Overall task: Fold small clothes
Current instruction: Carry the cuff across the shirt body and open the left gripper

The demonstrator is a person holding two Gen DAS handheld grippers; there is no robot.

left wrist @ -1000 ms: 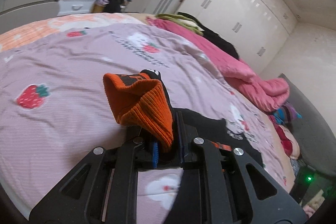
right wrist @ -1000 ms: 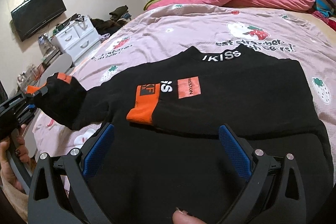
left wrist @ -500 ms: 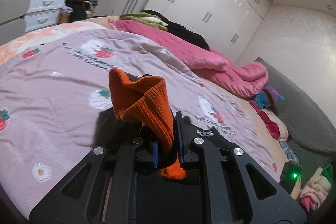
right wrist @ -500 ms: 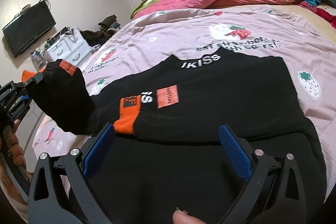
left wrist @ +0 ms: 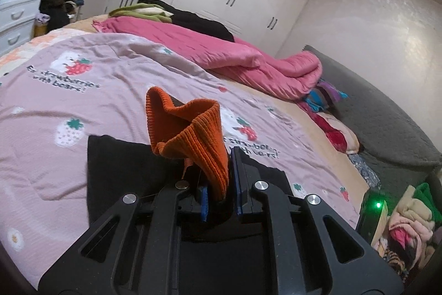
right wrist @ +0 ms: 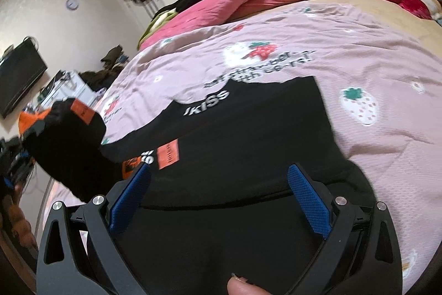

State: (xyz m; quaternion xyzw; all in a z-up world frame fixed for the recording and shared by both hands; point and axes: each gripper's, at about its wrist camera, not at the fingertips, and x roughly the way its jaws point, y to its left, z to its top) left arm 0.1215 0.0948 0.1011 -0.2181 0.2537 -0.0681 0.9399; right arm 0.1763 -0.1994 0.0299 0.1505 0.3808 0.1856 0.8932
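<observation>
Left gripper (left wrist: 219, 184) clamping orange cuff (left wrist: 190, 134), folding sleeve across black sweater (right wrist: 248, 134) — right gripper (right wrist: 218, 195) hovering, jaws open — next: lay cuff flat.

Orange cuff (left wrist: 190, 134) between left gripper (left wrist: 221, 184) fingers (left wrist: 237, 179) (black sweater (left wrist: 124, 170) beneath)

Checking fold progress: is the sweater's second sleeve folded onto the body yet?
Not yet. The left gripper holds its orange cuff lifted above the black sweater.
</observation>
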